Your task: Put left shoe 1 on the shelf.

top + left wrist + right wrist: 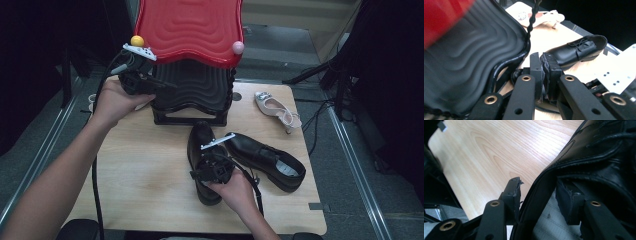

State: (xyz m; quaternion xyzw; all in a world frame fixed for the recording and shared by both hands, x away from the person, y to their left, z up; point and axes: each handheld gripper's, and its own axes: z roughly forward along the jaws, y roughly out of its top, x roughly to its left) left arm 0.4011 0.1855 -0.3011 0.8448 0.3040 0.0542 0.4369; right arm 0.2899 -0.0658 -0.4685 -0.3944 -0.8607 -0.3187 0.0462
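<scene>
The black and red shoe rack (192, 75) stands at the far edge of the counter (145, 170), its wavy red top shelf (190, 27) and the black shelf (469, 62) below it both bare of shoes. In front of the rack, one black leather shoe (200, 145) lies toe toward it, and its mate (270, 160) lies just to the right, angled away. A pale heeled sandal (277, 107) rests to the right of the rack, well apart from the black pair.

The left tongs (142, 82) are raised at the rack's left front corner, level with the black shelf; their jaws are clenched together with nothing between them. The right tongs (537, 192) sit low in front of the rack, jaws parted astride the collar of the nearer black shoe, one pad (569, 195) inside the opening and the other outside, not pressing the leather.
</scene>
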